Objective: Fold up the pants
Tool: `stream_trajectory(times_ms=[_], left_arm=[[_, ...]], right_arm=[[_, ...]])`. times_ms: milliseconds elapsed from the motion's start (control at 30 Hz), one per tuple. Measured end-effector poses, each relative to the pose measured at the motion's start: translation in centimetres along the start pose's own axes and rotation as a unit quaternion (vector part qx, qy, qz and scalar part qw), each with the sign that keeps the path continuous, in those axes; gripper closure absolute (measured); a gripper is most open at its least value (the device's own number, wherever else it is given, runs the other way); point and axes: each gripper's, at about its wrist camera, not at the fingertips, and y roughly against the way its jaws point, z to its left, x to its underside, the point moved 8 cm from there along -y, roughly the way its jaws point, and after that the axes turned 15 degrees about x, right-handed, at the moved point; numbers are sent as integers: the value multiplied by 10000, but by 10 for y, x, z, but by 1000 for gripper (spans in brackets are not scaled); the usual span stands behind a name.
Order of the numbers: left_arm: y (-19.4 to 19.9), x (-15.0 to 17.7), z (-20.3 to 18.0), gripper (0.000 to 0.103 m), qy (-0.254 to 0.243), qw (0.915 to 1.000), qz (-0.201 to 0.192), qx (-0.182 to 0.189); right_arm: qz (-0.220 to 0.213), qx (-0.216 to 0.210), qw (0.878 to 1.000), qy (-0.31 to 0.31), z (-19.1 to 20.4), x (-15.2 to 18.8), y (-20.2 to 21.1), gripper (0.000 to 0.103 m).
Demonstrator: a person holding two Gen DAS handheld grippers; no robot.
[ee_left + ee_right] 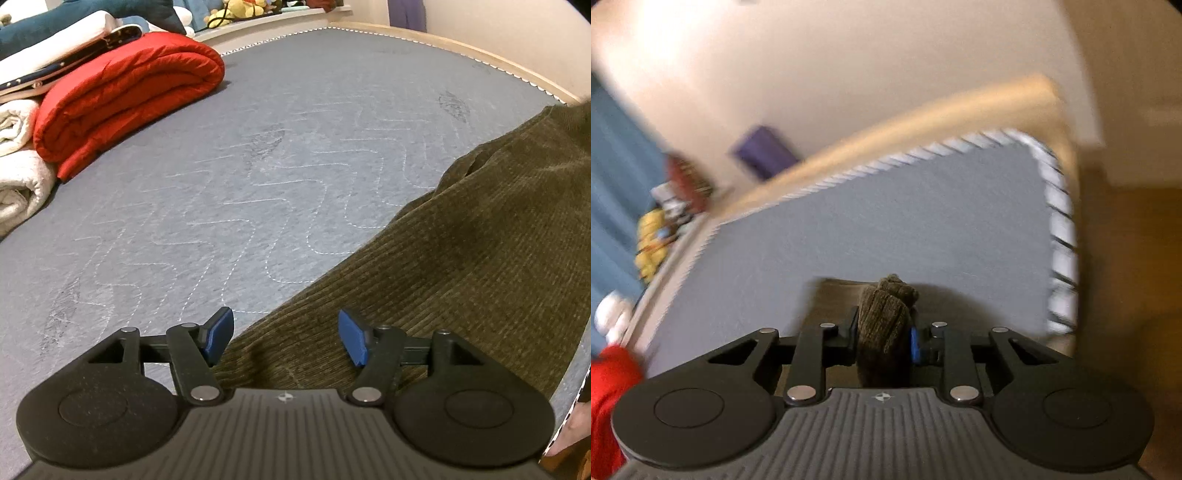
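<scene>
Olive-green corduroy pants (480,243) lie across the grey quilted mattress (258,166), running from the near middle to the far right in the left wrist view. My left gripper (286,334) is open just above the near end of the pants, its blue pads (219,334) apart with nothing pinched. In the blurred right wrist view, my right gripper (884,332) is shut on a bunched fold of the pants (886,314), which sticks up between the jaws above the mattress (886,214).
A folded red quilt (125,99) and white rolled towels (18,177) lie at the mattress's left side. Plush toys (236,11) sit on a ledge beyond. A wooden bed frame (461,48) rims the far edge; the floor (1126,277) is at right.
</scene>
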Motion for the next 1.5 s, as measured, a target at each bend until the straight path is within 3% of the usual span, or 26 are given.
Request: stream_trajectory(times_ms=[67,133,200,267,333,400,467,533,567,600,633,667,800,867,900,933,1000,1067,1167,1233,1300,1400,1500], left_arm=[[1,1,2,35,21,10000,-4,-17],[1,2,3,35,30,10000,3,-29],[0,4,4,35,32,10000,25,-42],[-2,5,5,35,36,10000,59,-52],[-4,5,5,35,32,9999,96,-55],[-7,5,4,35,36,9999,121,-44],[-8,3,2,34,52,9999,121,-12],[-8,1,-2,33,96,9999,91,107],[-9,0,-5,32,132,9997,75,203],[-10,-1,-8,32,192,9992,56,348],[-12,-2,-11,32,257,9984,46,497],[-13,-3,-13,32,304,9977,44,603],[-25,-8,-28,32,411,9946,73,953],[-31,-13,-35,33,421,9934,76,1069],[-33,-15,-38,33,424,9928,71,1114],[-35,-17,-43,33,427,9923,67,1159],[-38,-20,-52,33,457,9908,59,1276],[-42,-24,-62,33,544,9881,52,1436],[-49,-28,-73,33,839,9809,-8,1757],[-57,-31,-78,33,1049,9761,-40,1905],[-65,-31,-80,33,1244,9724,-30,1972],[-74,-32,-78,33,1541,9668,-51,2039],[-77,-35,-76,31,1799,9578,-121,2240]], right_arm=[[-321,-517,9953,757,53,12,49,79],[-649,-1069,9776,1692,107,41,108,80],[-883,-1733,9479,2523,153,87,166,80],[-962,-2435,9029,3408,187,152,222,80],[-919,-3055,8496,4200,207,221,266,80],[-501,-3660,7818,5023,216,302,300,79],[255,-4142,6957,5864,210,383,324,75],[539,-4382,6199,6487,194,432,345,65],[409,-4488,5933,6670,187,444,356,62],[284,-4580,5820,6713,183,446,363,52],[230,-4649,5805,6681,182,444,369,42],[247,-4686,5912,6560,186,437,372,39],[605,-4395,6609,6054,210,409,347,37],[799,-4141,6821,5974,209,405,329,37],[894,-4069,6851,5976,209,407,323,37],[1012,-4020,6818,6028,207,412,317,37],[1143,-3981,6624,6242,199,425,312,37],[985,-3989,6459,6434,194,435,311,37],[822,-4060,6362,6509,193,437,318,41],[906,-4167,6272,6518,194,438,322,72],[767,-4213,6142,6629,193,438,327,84],[580,-4321,5957,6745,192,430,335,96],[442,-4687,5762,6681,190,410,350,97]])
